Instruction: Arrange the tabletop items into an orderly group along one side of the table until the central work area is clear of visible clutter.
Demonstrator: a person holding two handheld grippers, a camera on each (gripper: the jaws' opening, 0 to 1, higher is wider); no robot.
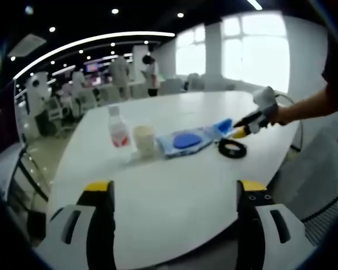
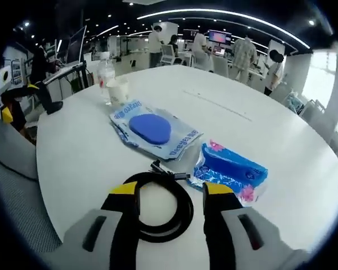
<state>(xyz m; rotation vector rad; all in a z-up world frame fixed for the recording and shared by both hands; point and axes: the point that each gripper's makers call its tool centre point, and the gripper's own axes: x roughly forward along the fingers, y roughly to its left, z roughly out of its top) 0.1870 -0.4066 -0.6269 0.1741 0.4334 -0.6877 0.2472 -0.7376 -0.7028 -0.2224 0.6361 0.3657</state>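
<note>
On the white round table (image 1: 174, 219) a clear bottle (image 1: 118, 128), a pale cup (image 1: 144, 139), a wipes pack with a blue oval lid (image 1: 183, 140), a blue packet (image 1: 222, 125) and a black cable coil (image 1: 232, 148) lie in a loose row. My left gripper (image 1: 174, 188) is open over bare table, well short of them. My right gripper (image 2: 170, 194) is open just above the cable coil (image 2: 186, 211), which lies between and under its jaws. Beyond it are the blue packet (image 2: 231, 169), the wipes pack (image 2: 155, 132), the cup (image 2: 118, 90) and the bottle (image 2: 105, 73). A person's hand holds the right gripper (image 1: 245, 126).
The table edge (image 2: 56, 197) curves close at the near left. Grey chair backs (image 1: 315, 185) stand beside the table. Several people and desks (image 2: 236, 53) stand far behind. Bare table (image 2: 259, 107) spreads to the right of the items.
</note>
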